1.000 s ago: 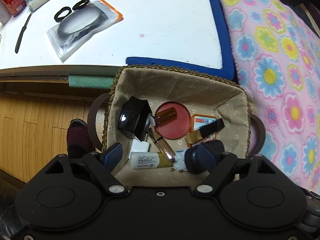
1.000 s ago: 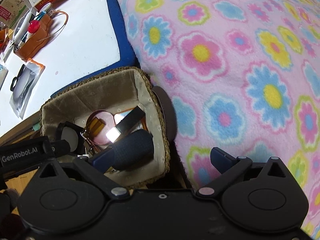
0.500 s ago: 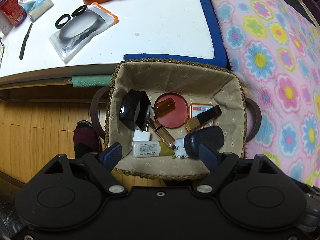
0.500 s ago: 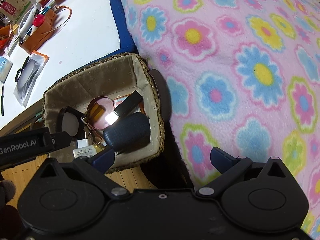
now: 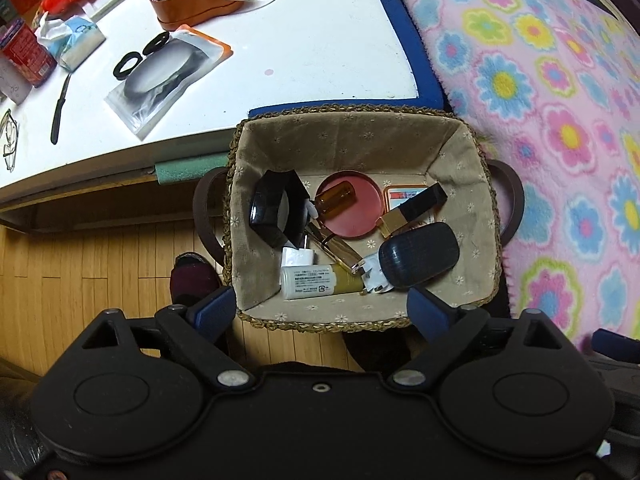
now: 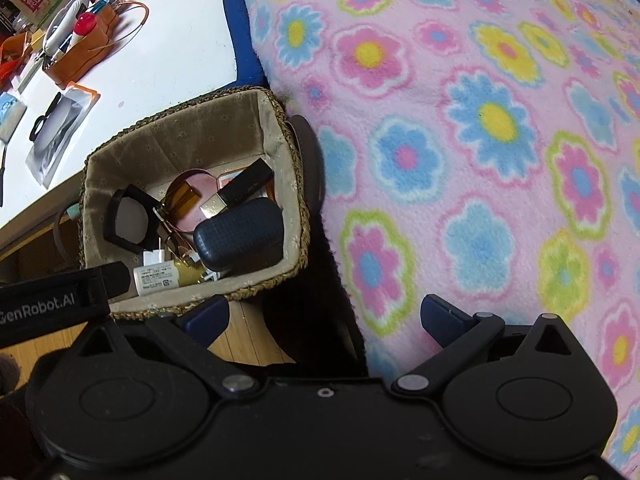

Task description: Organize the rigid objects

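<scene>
A woven basket (image 5: 360, 118) with a beige cloth lining stands on the floor between the table and the bed. In it lie a dark blue glasses case (image 5: 418, 254), a black hexagonal compact (image 5: 276, 208), a pink round dish (image 5: 354, 220), an amber bottle (image 5: 334, 202), a black and gold lipstick (image 5: 412, 210) and a white and yellow tube (image 5: 316, 284). My left gripper (image 5: 320, 308) hangs above the basket's near rim; its jaws are opening with nothing between them. My right gripper (image 6: 326, 314) is open and empty, above the gap between the basket (image 6: 180, 128) and the blanket.
A white table (image 5: 300, 40) with a blue edge holds an orange tray (image 5: 196, 4), a plastic bag with black rings (image 5: 164, 76), a knife (image 5: 60, 108) and a red can (image 5: 24, 54). A flowered blanket (image 6: 480, 120) lies on the right. A foot (image 5: 192, 280) rests on the wooden floor.
My left jaws have spread wider and drawn back from the dark blue case, which lies free in the basket. Both grippers have pulled away from the basket, which looks smaller.
</scene>
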`<state>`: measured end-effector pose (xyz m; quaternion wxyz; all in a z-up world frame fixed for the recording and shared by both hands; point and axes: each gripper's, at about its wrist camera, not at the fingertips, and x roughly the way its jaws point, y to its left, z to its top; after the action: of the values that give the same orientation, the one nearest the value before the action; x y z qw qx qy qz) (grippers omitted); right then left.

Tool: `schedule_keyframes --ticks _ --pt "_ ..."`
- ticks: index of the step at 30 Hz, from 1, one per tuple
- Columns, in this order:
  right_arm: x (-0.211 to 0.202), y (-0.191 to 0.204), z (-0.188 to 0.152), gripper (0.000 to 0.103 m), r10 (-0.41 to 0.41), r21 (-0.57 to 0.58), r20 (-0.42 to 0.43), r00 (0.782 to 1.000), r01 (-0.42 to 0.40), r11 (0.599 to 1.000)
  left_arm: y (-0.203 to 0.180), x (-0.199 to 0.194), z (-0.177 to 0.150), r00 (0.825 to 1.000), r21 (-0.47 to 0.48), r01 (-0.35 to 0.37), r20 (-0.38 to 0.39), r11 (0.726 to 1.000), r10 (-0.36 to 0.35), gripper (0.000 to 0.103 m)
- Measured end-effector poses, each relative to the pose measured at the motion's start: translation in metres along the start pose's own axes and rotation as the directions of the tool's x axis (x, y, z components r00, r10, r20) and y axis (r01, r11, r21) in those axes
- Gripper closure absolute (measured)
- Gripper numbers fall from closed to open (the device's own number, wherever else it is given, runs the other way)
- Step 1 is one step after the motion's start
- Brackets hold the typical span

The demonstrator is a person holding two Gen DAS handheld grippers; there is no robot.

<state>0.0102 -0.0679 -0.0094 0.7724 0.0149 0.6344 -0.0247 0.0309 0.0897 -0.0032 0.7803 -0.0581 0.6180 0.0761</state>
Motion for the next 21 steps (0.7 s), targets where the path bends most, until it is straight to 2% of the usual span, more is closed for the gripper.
schedule_keyframes --ticks 5,10,21 --pt "-0.0023 -0.0052 -0.0014 0.000 -0.036 0.014 0.018 0.999 0.036 0.999 0.0018 0.0065 0.0000 1.000 0.006 0.009 -0.016 1.000 -0.009 0.013" --pt "-0.0038 -0.0101 0.0011 0.000 -0.067 0.040 0.032 0.997 0.066 0.997 -0.0002 0.0026 -0.0012 1.000 0.015 0.000 0.012 1.000 0.000 0.014" --pt "0.0024 -0.0028 0.0031 0.000 -0.077 0.040 0.025 0.997 0.076 0.996 -0.0016 0.0007 0.0003 1.000 0.023 0.006 0.023 1.000 -0.006 0.014"
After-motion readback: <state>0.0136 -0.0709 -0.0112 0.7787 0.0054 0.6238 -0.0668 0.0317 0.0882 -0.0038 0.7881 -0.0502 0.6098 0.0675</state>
